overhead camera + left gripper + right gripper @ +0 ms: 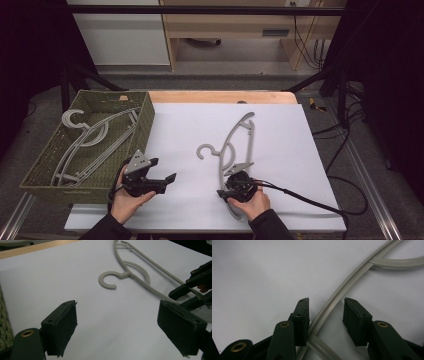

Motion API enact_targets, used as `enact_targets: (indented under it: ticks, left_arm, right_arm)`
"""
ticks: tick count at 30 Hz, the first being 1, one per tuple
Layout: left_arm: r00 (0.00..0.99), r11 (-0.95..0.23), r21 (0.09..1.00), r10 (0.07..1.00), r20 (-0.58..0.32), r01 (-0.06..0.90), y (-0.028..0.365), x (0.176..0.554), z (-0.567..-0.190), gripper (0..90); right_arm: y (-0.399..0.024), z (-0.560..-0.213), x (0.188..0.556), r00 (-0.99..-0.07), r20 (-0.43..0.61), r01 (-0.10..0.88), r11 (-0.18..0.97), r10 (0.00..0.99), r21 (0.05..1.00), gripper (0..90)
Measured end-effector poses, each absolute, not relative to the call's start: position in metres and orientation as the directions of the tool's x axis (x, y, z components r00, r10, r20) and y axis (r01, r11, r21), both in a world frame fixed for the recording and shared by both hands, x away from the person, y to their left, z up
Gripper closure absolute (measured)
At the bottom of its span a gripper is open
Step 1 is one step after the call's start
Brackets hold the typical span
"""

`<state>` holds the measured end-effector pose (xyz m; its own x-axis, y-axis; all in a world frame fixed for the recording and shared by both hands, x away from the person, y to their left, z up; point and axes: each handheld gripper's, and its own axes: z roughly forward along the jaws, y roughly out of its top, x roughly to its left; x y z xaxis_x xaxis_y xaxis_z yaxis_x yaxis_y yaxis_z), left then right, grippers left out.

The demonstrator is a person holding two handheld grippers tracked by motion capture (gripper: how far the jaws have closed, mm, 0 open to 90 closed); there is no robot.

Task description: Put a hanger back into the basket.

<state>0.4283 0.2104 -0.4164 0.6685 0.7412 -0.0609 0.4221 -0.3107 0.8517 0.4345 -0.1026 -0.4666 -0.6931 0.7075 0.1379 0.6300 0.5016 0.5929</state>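
A grey plastic hanger (235,145) lies flat on the white sheet (285,135), its hook (204,150) pointing left. My right gripper (237,171) is down at the hanger's near end. In the right gripper view its jaws (326,300) straddle one hanger arm (342,287); the arm runs close along the left pad (303,315), and a gap stays at the other pad. My left gripper (164,170) hovers open and empty left of the hanger, beside the basket. The left gripper view (117,303) looks past its wide jaws at the hook (107,281) and the right gripper (190,287).
A woven green basket (146,120) at the table's left holds a few more grey hangers (90,140). A black cable (310,202) trails right from the right gripper. The wooden table edge (220,96) lies behind the sheet; dark frame bars stand around.
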Motion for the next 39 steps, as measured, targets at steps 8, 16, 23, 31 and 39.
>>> enact_targets:
  ticks: [8,16,23,31,39]
  left_arm:
    - [0.672,-0.321,0.843,0.738,-0.062,0.431,0.209,0.428,-0.419,16.4]
    - [0.670,-0.339,0.832,0.740,-0.052,0.439,0.210,0.428,-0.422,17.1]
    - [0.672,-0.347,0.827,0.739,-0.049,0.442,0.208,0.428,-0.424,17.1]
    - [0.671,-0.351,0.825,0.740,-0.045,0.443,0.208,0.429,-0.425,17.2]
    - [0.672,-0.357,0.818,0.739,-0.049,0.452,0.207,0.430,-0.427,17.2]
  right_arm:
    - [-0.105,-0.463,0.434,-0.678,0.163,0.659,0.496,0.716,0.566,65.2]
    - [-0.125,-0.458,0.434,-0.644,0.176,0.701,0.481,0.745,0.527,72.7]
    - [-0.164,-0.456,0.432,-0.570,0.176,0.752,0.423,0.803,0.506,79.2]
    - [-0.186,-0.458,0.436,-0.546,0.126,0.742,0.409,0.828,0.530,70.3]
    - [-0.181,-0.463,0.443,-0.529,0.162,0.752,0.373,0.833,0.543,79.3]
